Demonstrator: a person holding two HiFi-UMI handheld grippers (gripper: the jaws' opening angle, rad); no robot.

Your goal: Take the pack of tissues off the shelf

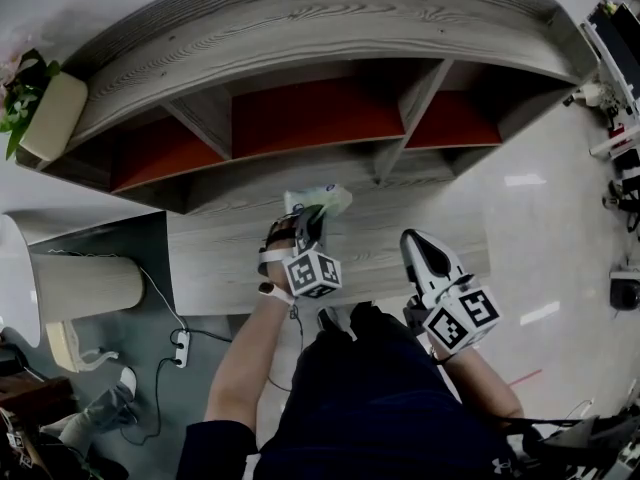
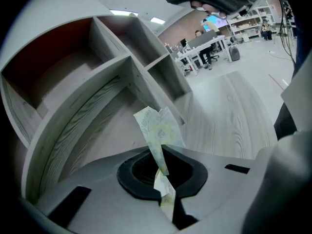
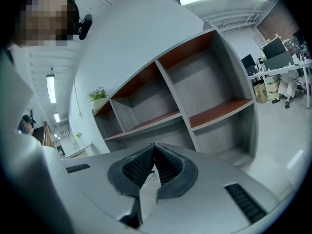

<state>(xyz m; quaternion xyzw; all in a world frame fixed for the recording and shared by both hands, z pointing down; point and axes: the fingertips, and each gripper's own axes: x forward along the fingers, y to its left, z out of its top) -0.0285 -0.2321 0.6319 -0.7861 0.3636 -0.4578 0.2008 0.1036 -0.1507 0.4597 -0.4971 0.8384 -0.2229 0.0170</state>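
left gripper [image 2: 165, 186] clamps tissue pack [image 2: 157, 130]; right gripper [image 3: 154, 165] closed, empty

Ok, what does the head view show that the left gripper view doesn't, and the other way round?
Only the head view: a potted plant at the shelf's end, a white power strip with its cable, and the marker cube on the left tongs. Only the left gripper view: office desks with people, far behind. Both: the grey wooden shelf and the pack of tissues, pinched in the shut left tongs.
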